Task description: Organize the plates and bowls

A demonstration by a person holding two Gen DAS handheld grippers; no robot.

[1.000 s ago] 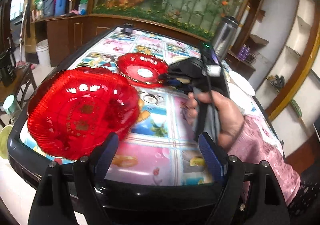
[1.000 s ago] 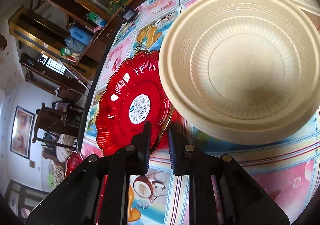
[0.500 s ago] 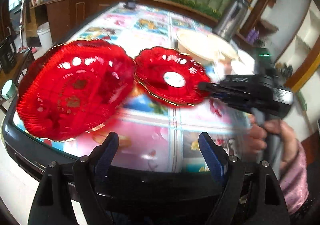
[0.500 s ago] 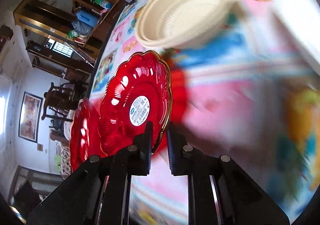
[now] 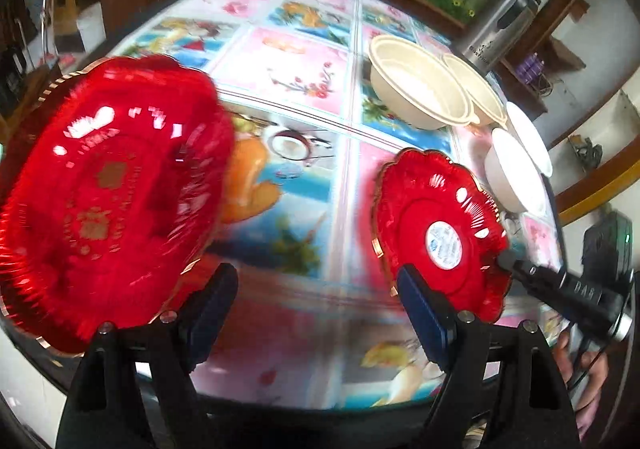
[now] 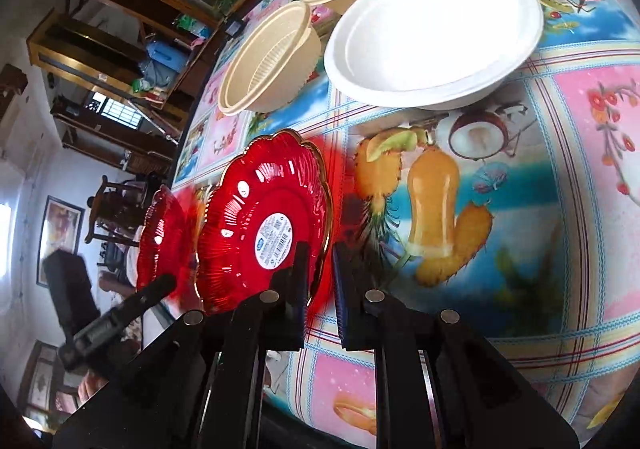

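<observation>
My right gripper (image 6: 320,281) is shut on the rim of a small red scalloped plate (image 6: 264,225) with a white sticker and holds it tilted above the table; it also shows in the left wrist view (image 5: 436,229). A large red plate (image 5: 104,189) lies at the table's front left, seen edge-on in the right wrist view (image 6: 160,237). My left gripper (image 5: 316,309) is open and empty between the two red plates. Two beige bowls (image 5: 416,85) (image 6: 268,57) and two white bowls (image 5: 516,169) (image 6: 432,33) stand at the far right.
The table (image 5: 288,61) has a colourful fruit-print cloth and a dark raised rim. A steel thermos (image 5: 500,25) stands at the far right corner. Wooden cabinets and a chair stand beyond the table's left side.
My right gripper has carried the small red plate to the right and toward the front, away from the large red plate. The left gripper stays open and has shifted a little.
</observation>
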